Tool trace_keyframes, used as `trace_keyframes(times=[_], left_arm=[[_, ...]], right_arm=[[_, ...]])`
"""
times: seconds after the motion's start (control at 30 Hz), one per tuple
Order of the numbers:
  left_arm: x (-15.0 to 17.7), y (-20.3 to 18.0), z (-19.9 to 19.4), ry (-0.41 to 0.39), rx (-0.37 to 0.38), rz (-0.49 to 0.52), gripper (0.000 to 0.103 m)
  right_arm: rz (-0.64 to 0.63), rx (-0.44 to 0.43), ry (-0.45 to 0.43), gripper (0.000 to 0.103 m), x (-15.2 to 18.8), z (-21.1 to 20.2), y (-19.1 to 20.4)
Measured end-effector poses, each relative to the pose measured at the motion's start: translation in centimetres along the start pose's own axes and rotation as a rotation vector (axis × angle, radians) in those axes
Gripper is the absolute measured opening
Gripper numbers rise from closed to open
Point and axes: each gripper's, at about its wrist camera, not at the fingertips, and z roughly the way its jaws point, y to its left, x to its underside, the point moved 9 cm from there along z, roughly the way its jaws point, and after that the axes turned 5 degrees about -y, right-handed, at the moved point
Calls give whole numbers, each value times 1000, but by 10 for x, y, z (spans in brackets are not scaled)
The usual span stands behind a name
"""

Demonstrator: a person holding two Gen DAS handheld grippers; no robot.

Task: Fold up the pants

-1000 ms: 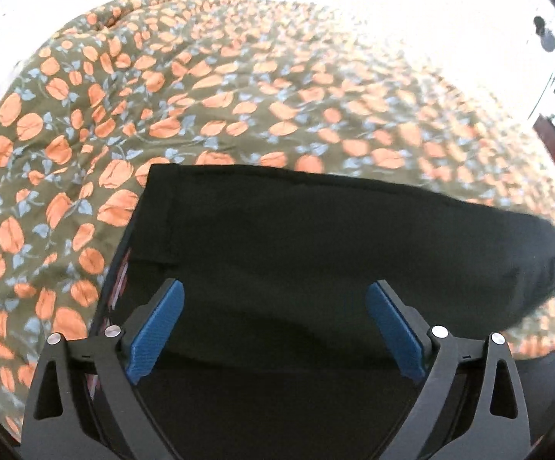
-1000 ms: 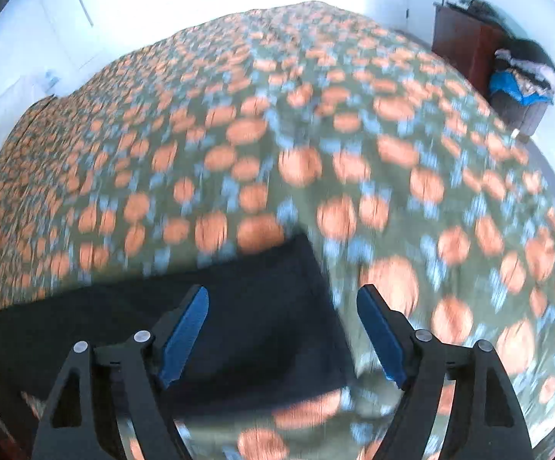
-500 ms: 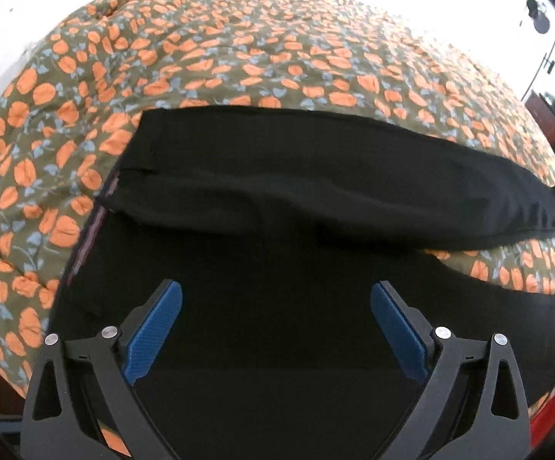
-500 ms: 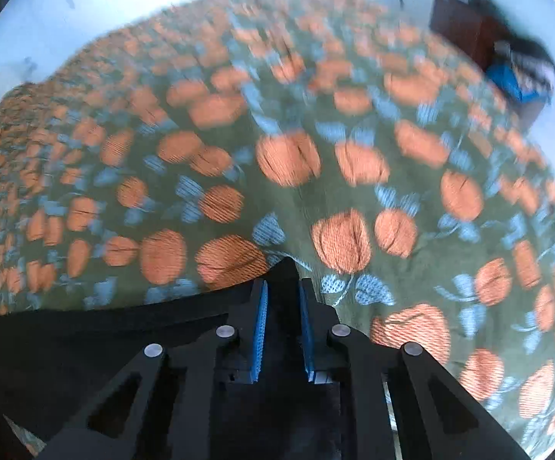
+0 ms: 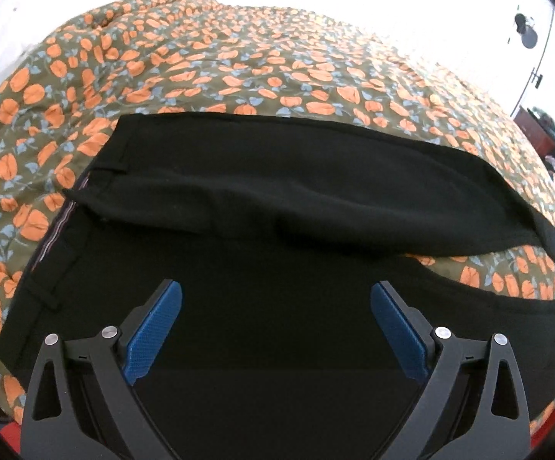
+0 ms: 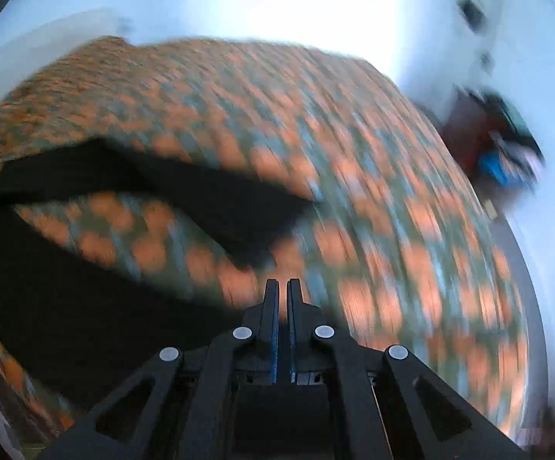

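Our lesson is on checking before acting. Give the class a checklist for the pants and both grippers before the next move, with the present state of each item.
1. Left gripper open above the pants: ok.
2. Right gripper shut: ok.
3. Cloth caught in the right gripper: cannot tell, view blurred.
4. Legs aligned: not ok, bedspread shows between them.
5. Waistband in view: ok.
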Motion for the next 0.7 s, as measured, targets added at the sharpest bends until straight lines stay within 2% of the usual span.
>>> trace_keyframes(times=[0.07,0.1,0.13,0.17,0.23,0.3,0.37,0.57,0.7], left_arm=[[3,-5,2,-16,0,23,99],[6,-9,4,-18,1,38,99],[11,-14,7,-14,4,53,99],[14,-18,9,-9,11,60,99],[21,-29,14,1,30,79,100],[30,-38,23,26,40,102,100],[41,-42,33,64,32,119,101],[48,-47,39,62,4,154,102],[52,-47,38,49,7,177,103]], right_arm=[[72,99,49,7,28,-8,-21],[78,141,28,9,27,-18,-26],[97,154,-5,21,23,-28,-27],[135,133,-22,52,20,-34,-24],[211,77,-38,86,11,-37,-11],[249,16,-89,86,6,-42,16],[251,-29,-85,86,10,-37,50],[224,-137,-44,86,17,-7,135],[148,-117,-11,92,21,20,158]])
